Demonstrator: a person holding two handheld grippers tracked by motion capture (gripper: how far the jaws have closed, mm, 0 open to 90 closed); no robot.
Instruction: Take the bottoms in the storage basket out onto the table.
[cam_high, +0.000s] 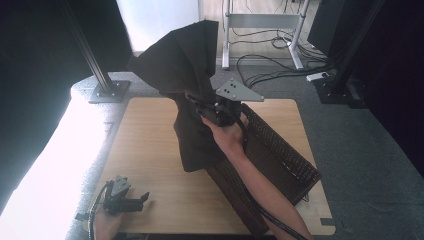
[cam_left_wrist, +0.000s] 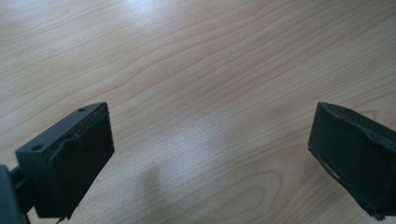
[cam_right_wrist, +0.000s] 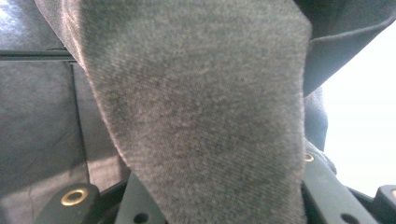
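Right gripper (cam_high: 200, 107) pinching dark cloth (cam_high: 187, 90), lifted over desk (cam_high: 160, 150) middle
Cloth hangs beside wicker basket (cam_high: 280, 155) at right edge; left gripper (cam_high: 142, 199) spread, empty, near front-left corner

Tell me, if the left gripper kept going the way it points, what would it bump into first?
Most likely the bare wooden table. The left gripper has its jaws wide apart with nothing between them, and its own view shows wood grain straight ahead. How steeply it tilts down is hard to judge.
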